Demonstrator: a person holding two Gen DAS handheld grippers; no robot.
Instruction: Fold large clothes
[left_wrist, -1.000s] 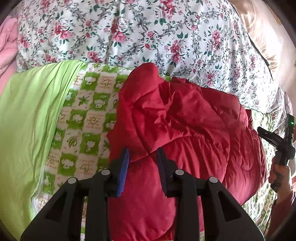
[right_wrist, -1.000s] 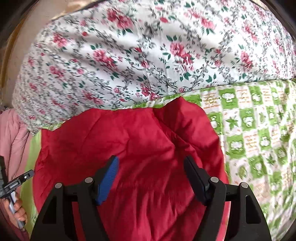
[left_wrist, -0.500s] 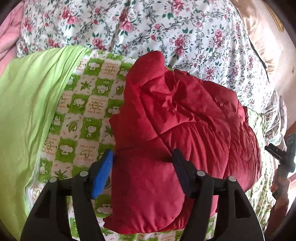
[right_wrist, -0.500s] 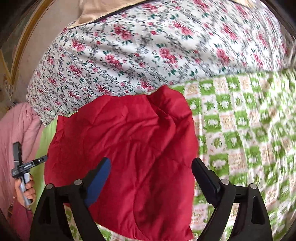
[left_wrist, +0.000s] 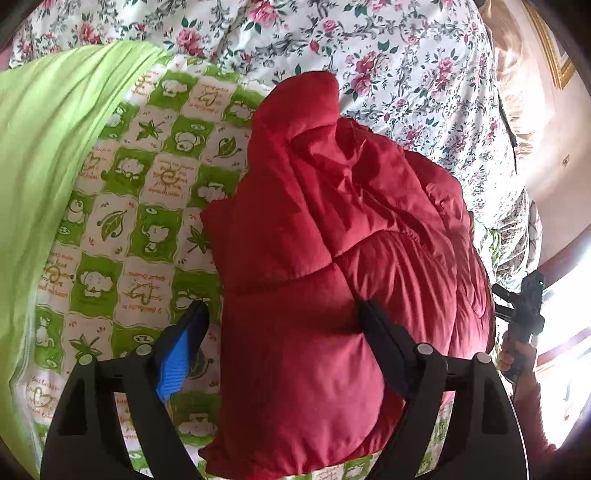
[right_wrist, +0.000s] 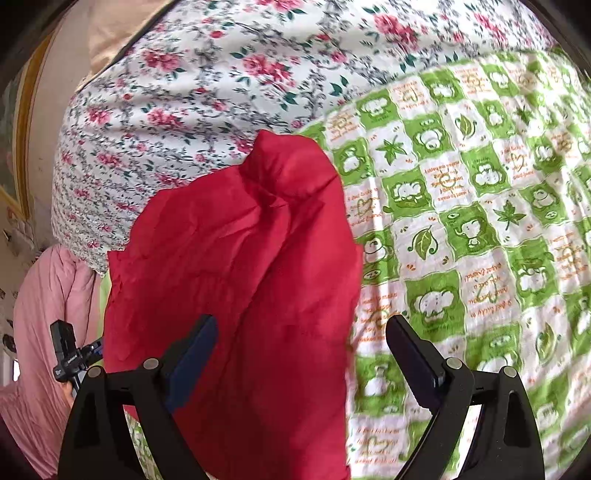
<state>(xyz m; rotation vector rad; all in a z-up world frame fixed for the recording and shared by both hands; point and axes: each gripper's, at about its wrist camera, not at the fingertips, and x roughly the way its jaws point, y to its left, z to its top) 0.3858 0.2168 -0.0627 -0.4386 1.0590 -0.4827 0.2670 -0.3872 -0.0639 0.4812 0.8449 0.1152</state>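
A red puffer jacket (left_wrist: 332, 240) lies folded in a thick bundle on the green-and-white checked sheet (left_wrist: 147, 206). It also shows in the right wrist view (right_wrist: 240, 277). My left gripper (left_wrist: 284, 314) is open above the bundle's near end, its jaws wide apart and holding nothing. My right gripper (right_wrist: 301, 328) is open above the jacket's near edge, its jaws wide apart and empty. The other hand-held gripper shows at the right edge of the left view (left_wrist: 524, 310) and at the left edge of the right view (right_wrist: 70, 358).
A floral quilt (left_wrist: 369, 48) is bunched behind the jacket. A plain lime-green cloth (left_wrist: 44, 155) lies to the left on the sheet. A pink garment (right_wrist: 48, 332) hangs off the bed's side. A beige wall (left_wrist: 546, 122) rises beyond the quilt.
My left gripper has opened from nearly shut on the jacket to wide and let it go. Both grippers have pulled back and up. The jacket stays folded on the sheet.
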